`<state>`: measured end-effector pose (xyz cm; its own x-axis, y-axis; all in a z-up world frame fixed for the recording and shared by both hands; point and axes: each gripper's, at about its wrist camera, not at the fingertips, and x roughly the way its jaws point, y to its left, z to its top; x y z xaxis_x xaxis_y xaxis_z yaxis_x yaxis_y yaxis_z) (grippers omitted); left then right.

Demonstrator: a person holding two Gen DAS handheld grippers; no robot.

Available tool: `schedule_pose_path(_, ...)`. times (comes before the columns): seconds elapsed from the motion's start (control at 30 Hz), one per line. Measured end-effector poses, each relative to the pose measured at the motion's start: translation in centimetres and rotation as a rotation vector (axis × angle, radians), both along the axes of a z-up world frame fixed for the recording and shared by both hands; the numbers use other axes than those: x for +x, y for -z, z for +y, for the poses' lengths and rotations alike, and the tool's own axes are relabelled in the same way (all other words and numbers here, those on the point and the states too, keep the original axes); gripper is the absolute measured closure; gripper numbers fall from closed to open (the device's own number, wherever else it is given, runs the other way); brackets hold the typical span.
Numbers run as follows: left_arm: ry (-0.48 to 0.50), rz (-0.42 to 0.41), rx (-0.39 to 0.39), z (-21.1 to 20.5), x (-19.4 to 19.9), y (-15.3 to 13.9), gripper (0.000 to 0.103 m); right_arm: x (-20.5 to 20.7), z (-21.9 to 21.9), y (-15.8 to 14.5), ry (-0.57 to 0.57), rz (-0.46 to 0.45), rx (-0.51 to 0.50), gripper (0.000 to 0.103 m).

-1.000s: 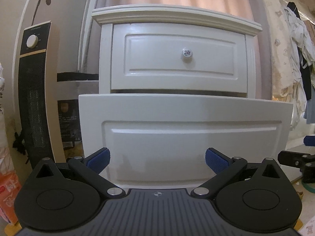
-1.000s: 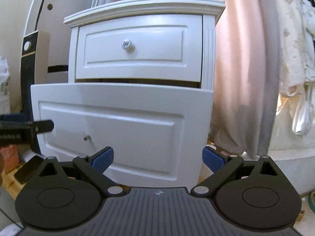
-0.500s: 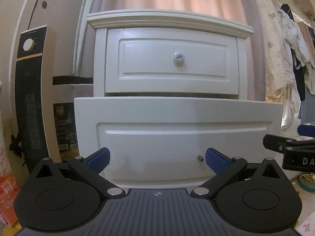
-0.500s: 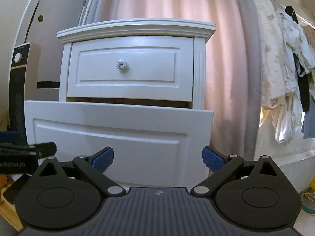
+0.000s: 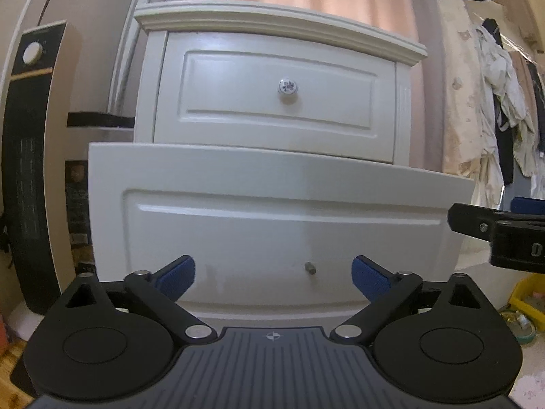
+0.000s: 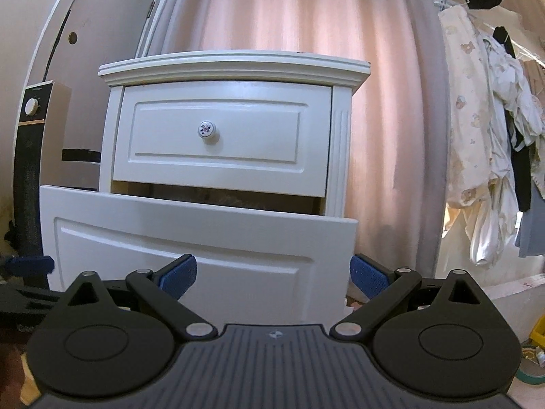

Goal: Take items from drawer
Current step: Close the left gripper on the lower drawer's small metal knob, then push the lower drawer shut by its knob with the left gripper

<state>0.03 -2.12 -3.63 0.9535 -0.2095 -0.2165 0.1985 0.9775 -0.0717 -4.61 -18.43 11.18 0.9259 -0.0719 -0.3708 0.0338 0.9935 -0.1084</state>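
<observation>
So the bottom drawer (image 6: 190, 238) of the white nightstand (image 6: 235, 64) is already being held pulled out, but nothing's being grabbed: left gripper (image 5: 272, 274) and right gripper (image 6: 272, 274) are both being kept spread, empty, low before its front panel. Contents are hidden.

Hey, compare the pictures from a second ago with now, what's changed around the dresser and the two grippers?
Both cameras have risen and pulled back: the right view now looks over the bottom drawer front into the dark gap above it. The left gripper now shows the drawer's small metal stud between its fingers. Both grippers stay open and empty, including the right gripper; the bottom drawer stays pulled out, the top drawer shut.
</observation>
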Motion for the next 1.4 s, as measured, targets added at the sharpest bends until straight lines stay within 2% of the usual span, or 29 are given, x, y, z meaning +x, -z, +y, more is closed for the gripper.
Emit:
schedule_pose_path(0.07,-0.018,0.002,0.015,-0.7,0.5,0.2,0.015,-0.1,-0.1,-0.1,0.001,0.0,-0.007,0.0)
schedule_pose_path(0.13,-0.039,-0.005,0.043,-1.5,0.9,0.3,0.027,-0.2,-0.2,-0.2,0.003,-0.002,-0.014,0.0)
schedule_pose_path(0.4,-0.04,-0.031,0.075,-3.7,1.5,0.8,0.035,-0.4,-0.5,-0.6,-0.003,-0.008,-0.01,0.0)
schedule_pose_path(0.5,-0.049,-0.022,0.046,-3.9,1.9,1.2,0.036,-0.4,-0.5,-0.6,-0.005,-0.009,-0.014,0.0)
schedule_pose_path(0.57,-0.053,-0.008,0.043,-4.2,2.1,1.6,0.04,-0.4,-0.3,-0.7,-0.013,-0.007,-0.023,0.0)
schedule_pose_path(0.67,-0.065,-0.01,0.045,-4.7,2.3,2.2,0.055,-0.6,0.0,-0.7,-0.027,-0.009,-0.042,0.0)
schedule_pose_path(0.73,-0.073,-0.024,0.042,-4.9,2.3,2.5,0.082,-0.6,-0.1,-0.7,-0.028,-0.006,-0.043,0.0)
schedule_pose_path(0.83,-0.062,-0.019,0.045,-5.4,2.5,2.8,0.095,-0.6,-0.1,-0.7,-0.029,-0.001,-0.042,0.0)
schedule_pose_path(1.1,-0.065,-0.02,0.054,-5.9,2.5,3.0,0.097,-0.6,-0.1,-0.8,-0.028,-0.003,-0.042,0.0)
schedule_pose_path(1.4,-0.069,-0.02,0.077,-6.7,5.1,2.9,0.097,-0.5,0.2,-0.8,-0.033,-0.004,-0.037,0.0)
